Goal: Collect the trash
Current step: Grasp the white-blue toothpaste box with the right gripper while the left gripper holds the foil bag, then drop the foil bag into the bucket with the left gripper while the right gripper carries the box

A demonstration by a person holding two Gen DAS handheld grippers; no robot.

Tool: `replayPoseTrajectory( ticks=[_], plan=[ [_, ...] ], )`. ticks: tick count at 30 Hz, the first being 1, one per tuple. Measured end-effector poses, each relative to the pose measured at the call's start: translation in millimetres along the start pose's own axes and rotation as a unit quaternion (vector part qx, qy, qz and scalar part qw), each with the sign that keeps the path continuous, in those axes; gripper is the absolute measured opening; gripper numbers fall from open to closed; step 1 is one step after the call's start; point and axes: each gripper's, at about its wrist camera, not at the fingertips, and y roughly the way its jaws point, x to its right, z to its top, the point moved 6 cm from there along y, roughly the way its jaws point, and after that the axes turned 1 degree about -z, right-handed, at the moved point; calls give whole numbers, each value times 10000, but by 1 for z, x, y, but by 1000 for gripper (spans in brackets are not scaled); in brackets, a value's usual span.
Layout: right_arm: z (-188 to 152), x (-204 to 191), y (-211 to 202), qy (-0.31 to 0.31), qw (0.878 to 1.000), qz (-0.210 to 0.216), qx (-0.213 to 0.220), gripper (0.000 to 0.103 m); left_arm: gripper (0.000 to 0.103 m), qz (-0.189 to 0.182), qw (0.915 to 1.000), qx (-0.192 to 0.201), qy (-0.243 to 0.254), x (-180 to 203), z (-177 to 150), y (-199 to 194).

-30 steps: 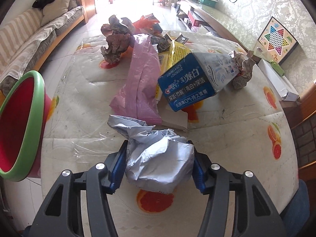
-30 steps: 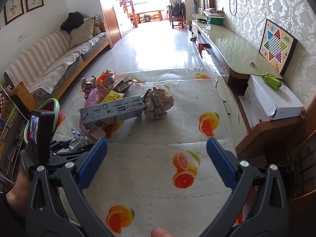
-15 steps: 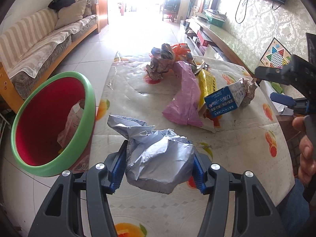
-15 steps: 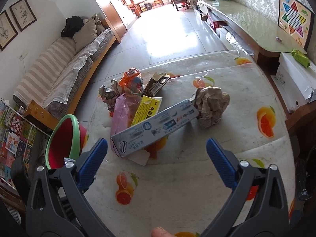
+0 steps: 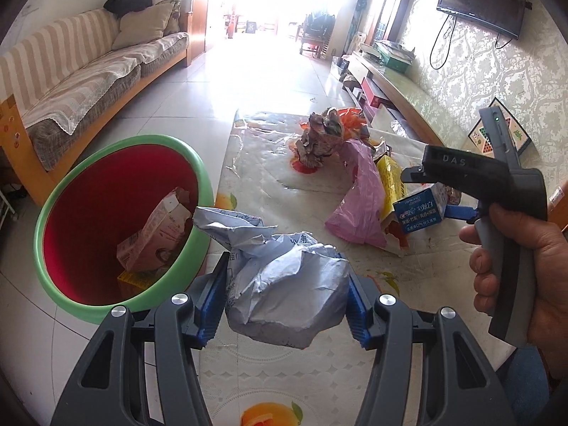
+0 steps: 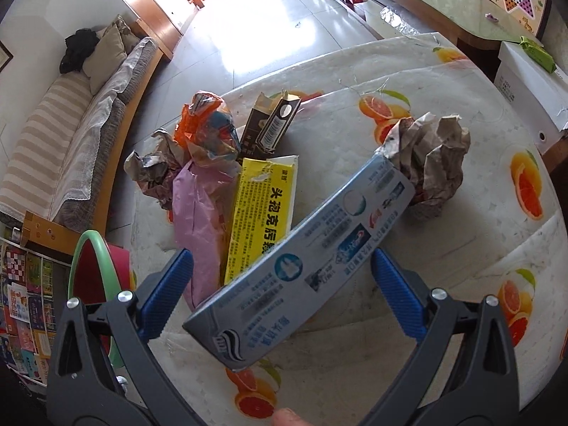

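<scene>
- Left wrist view: the left gripper (image 5: 285,300) clamps a crumpled grey bag (image 5: 284,284) just beside the red bin (image 5: 106,206).
- Right wrist view: the right gripper (image 6: 282,294) has wide jaws around the toothpaste box (image 6: 301,266), which lies on the table (image 6: 461,248).

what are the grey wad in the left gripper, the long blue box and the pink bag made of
Grey wad: looks like thin matte plastic film, maybe a mailer bag; soft crumples, faint print. Could be coated paper.
Long blue box: printed cardboard with a slight sheen; straight folded edges, flat panels.
Pink bag: thin plastic film, semi-glossy; limp, with fine wrinkles.
</scene>
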Motion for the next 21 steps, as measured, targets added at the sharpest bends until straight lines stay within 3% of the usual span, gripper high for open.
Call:
replayPoseTrajectory(
  ticks=[2, 7, 12, 21],
  plan=[
    [-2, 2, 6, 9, 10000, -16, -78, 89, 55, -6, 10000, 61, -4, -3, 3, -3],
    [-9, 5, 11, -134, 9996, -87, -249, 51, 55, 24, 9999, 123, -22, -6, 9, -5],
    [-17, 6, 1, -354, 9991, 24, -232, 44, 55, -10, 9999, 150, 60, 0, 9, -9],
    [-27, 10, -51, -816, 9963, 65, 245, 38, 55, -87, 9992, 295, 256, 25, 18, -21]
  ],
)
